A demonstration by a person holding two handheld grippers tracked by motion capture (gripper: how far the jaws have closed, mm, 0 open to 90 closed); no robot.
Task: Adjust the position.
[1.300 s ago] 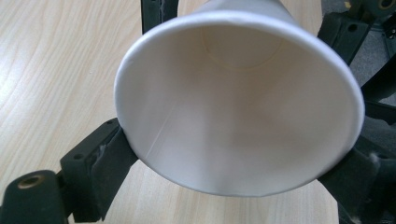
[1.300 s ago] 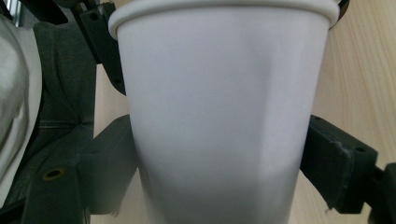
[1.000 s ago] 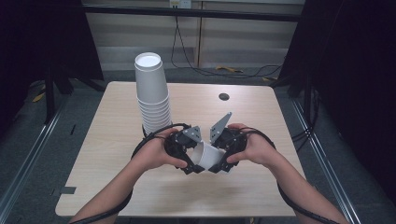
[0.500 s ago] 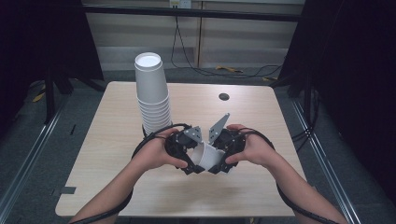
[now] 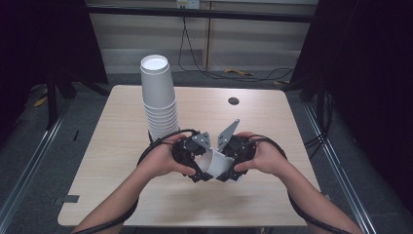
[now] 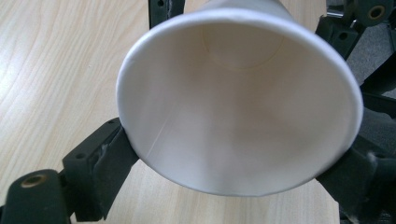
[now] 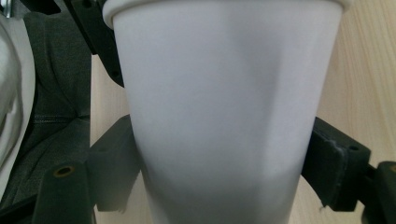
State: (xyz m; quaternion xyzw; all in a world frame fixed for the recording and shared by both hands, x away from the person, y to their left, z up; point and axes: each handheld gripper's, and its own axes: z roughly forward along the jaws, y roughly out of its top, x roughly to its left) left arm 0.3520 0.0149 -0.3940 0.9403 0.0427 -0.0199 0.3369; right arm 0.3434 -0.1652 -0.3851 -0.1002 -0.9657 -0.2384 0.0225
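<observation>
A white paper cup [image 5: 215,165] is held on its side above the near middle of the table [image 5: 117,146], between the left gripper [image 5: 200,173] and the right gripper [image 5: 225,174]. The left jaws have just been closing on its rim end; the right jaws are pressed to its wall. With both grips firm, separating or passing it looks possible. The cup stack [image 5: 159,100] stands farther off, left.

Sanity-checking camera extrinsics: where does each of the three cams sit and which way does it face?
High view: above the person's side, looking forward and down at the table; both forearms, left gripper and right gripper show.
Left gripper view: on that gripper, looking into the paper cup mouth between its jaws.
Right gripper view: on that gripper, facing the cup's outer wall between its jaws.
Shared: the cup and wooden tabletop.
</observation>
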